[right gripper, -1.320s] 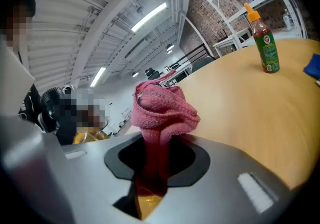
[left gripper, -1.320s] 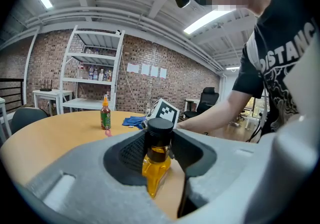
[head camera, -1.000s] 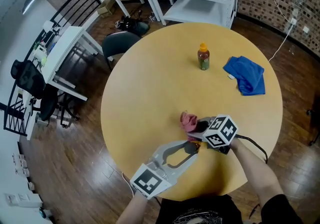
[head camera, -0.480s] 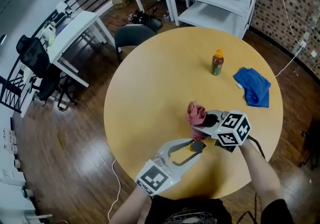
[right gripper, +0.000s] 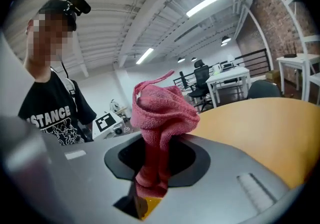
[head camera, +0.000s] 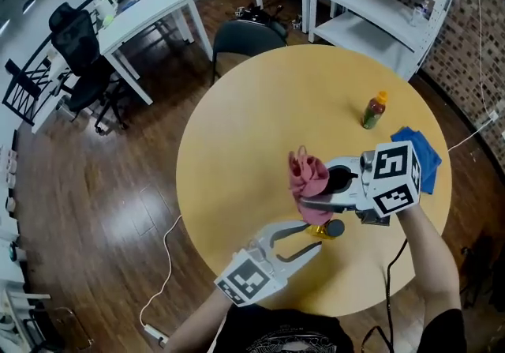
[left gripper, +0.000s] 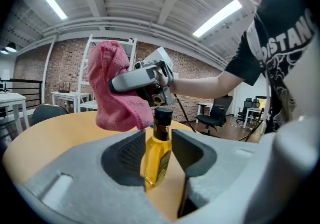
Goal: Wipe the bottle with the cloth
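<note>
Head view: right gripper (head camera: pixel 304 200) above bottle (head camera: pixel 321 230)

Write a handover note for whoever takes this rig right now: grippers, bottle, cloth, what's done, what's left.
Left gripper: shut on the yellow bottle, black cap up.
Right gripper: shut on the pink cloth, which hangs bunched right beside the bottle's cap.
Done: bottle and cloth are each gripped and close together.
Left: wipe the bottle. The cloth is not on the bottle's body yet.
</note>
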`<control>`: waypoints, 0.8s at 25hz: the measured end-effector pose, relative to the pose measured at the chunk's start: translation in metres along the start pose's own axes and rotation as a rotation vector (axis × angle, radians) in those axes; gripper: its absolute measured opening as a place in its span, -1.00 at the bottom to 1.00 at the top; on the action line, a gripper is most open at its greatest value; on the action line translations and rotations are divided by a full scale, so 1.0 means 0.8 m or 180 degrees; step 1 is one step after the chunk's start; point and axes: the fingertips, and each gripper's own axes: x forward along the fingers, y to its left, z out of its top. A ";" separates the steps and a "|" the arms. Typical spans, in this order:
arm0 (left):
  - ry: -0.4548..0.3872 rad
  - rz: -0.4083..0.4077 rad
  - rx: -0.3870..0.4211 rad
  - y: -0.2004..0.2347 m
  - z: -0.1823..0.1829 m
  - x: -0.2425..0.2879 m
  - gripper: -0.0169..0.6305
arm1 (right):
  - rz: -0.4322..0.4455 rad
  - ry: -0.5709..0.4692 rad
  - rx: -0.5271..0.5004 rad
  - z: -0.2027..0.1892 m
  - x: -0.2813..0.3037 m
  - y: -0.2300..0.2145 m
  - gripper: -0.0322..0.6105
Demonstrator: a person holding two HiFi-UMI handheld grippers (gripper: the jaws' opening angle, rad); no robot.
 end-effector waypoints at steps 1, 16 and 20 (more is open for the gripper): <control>-0.0006 0.0034 -0.0028 0.001 -0.002 -0.006 -0.46 | 0.0108 0.0119 0.0048 -0.005 0.008 0.003 -0.58; -0.0125 0.0459 -0.0325 0.042 -0.022 -0.068 -0.46 | 0.0929 0.1534 0.0447 -0.112 0.076 0.014 -0.58; -0.0121 0.0424 -0.0343 0.042 -0.024 -0.069 -0.46 | 0.0924 0.1635 0.0569 -0.127 0.084 -0.001 -0.59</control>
